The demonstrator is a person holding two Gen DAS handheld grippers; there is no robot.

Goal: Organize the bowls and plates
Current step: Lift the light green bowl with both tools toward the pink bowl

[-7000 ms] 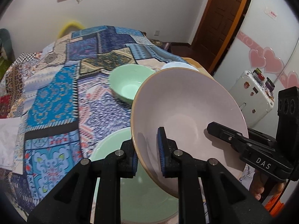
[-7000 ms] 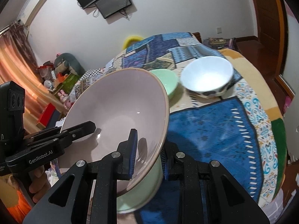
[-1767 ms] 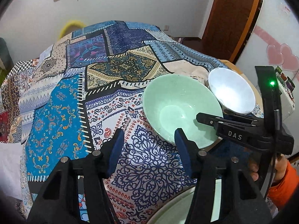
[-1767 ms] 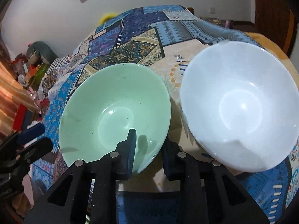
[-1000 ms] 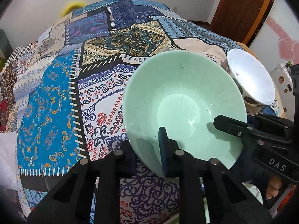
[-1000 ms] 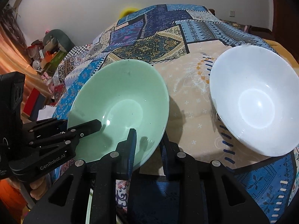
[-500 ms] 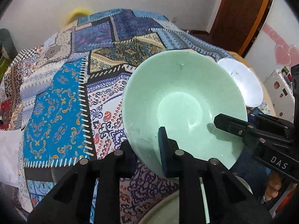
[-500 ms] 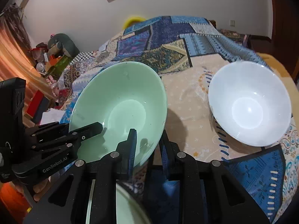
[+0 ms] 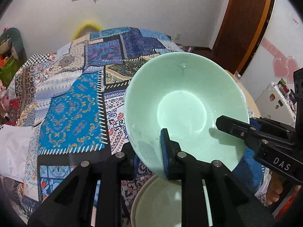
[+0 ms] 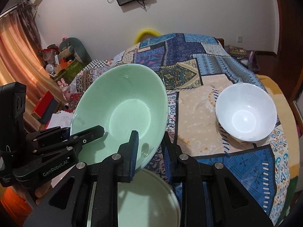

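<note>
While both the left gripper (image 9: 149, 151) and right gripper (image 10: 150, 151) are pinching the green bowl (image 10: 121, 111) aloft above the stack (image 10: 144, 198), they should be lowering it levelly, centring it.

**Evenly lit indoor room through two fisheye lenses**

Soft, even light fills both views. Pale glare rings sit inside the green bowl (image 9: 186, 111) and the white bowl (image 10: 245, 111). The gripper fingers cast faint shadows on the green bowl. Black vignette darkens the corners, and walls bend at the edges. At 6 o'clock, a pale dish (image 10: 147, 198) is blurred. Orange curtains (image 10: 17, 56) glow at 9 o'clock.
</note>
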